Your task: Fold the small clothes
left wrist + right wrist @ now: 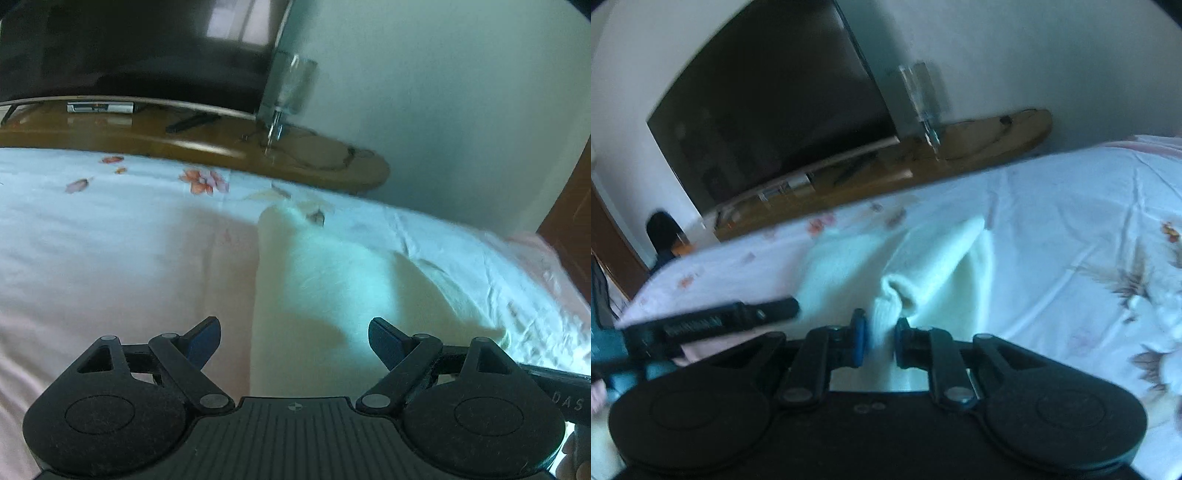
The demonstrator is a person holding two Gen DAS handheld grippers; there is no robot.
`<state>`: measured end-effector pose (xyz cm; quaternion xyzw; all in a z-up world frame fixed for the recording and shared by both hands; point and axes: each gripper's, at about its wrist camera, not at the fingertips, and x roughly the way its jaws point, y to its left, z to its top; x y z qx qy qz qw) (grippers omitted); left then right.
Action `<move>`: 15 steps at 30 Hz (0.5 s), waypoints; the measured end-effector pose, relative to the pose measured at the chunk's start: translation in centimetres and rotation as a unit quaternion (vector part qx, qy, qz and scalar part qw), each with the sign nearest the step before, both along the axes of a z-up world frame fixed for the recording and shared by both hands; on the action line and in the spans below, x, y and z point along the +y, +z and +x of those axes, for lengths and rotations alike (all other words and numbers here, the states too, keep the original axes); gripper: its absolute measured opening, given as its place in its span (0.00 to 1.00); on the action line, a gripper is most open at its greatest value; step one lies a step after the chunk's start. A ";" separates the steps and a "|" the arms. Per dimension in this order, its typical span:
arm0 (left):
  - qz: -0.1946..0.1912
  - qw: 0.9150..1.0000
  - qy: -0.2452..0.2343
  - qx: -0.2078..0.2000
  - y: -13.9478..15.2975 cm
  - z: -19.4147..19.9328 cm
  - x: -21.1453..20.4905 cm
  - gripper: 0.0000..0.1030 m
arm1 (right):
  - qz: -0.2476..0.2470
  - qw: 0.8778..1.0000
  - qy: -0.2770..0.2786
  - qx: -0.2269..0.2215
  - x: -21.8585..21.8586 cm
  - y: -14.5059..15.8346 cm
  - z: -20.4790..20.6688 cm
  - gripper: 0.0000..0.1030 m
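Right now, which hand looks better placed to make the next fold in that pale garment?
Probably the right gripper: it already pinches a bunched edge of the garment and could carry it over. The left gripper is open above the cloth, holding nothing.

Dim bluish daylight, motion blur throughout, fisheye bending at the edges, window glare on the dark screen (147, 48).

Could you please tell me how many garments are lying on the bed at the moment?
1: a pale cream garment on the floral bedsheet, its edge pinched in the right tongs, with the open left tongs above it. Others may lie out of view.
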<state>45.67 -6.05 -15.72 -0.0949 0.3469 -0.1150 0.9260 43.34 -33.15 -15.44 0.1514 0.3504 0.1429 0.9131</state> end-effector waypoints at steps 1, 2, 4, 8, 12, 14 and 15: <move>0.009 1.000 -0.003 0.013 -0.6 0.1 -0.3 0.84 | -0.001 1.000 -0.002 0.019 -0.5 -0.7 0.2 0.15; 0.009 1.000 -0.006 0.026 -1.5 0.2 -0.3 0.84 | 0.002 0.999 -0.008 0.041 -0.9 -1.7 0.3 0.15; -0.013 0.999 0.000 0.036 -2.0 0.2 0.2 0.84 | 0.010 0.998 -0.012 0.063 -1.1 -2.8 0.1 0.17; -0.013 1.000 0.002 0.021 -0.5 -0.3 0.5 0.84 | 0.014 0.998 -0.028 0.046 -1.5 -1.8 -1.2 0.26; 0.015 1.000 0.001 0.000 0.2 0.0 0.2 0.84 | -0.002 0.999 -0.020 0.049 -1.5 -1.6 -2.6 0.26; 0.024 0.999 -0.013 0.032 -1.4 0.7 -0.2 0.84 | 0.001 0.997 -0.007 0.071 -1.2 -2.6 -3.0 0.26; 0.020 0.999 -0.016 0.033 -1.8 0.9 -0.1 0.84 | 0.001 0.997 -0.006 0.075 -1.1 -2.9 -3.3 0.26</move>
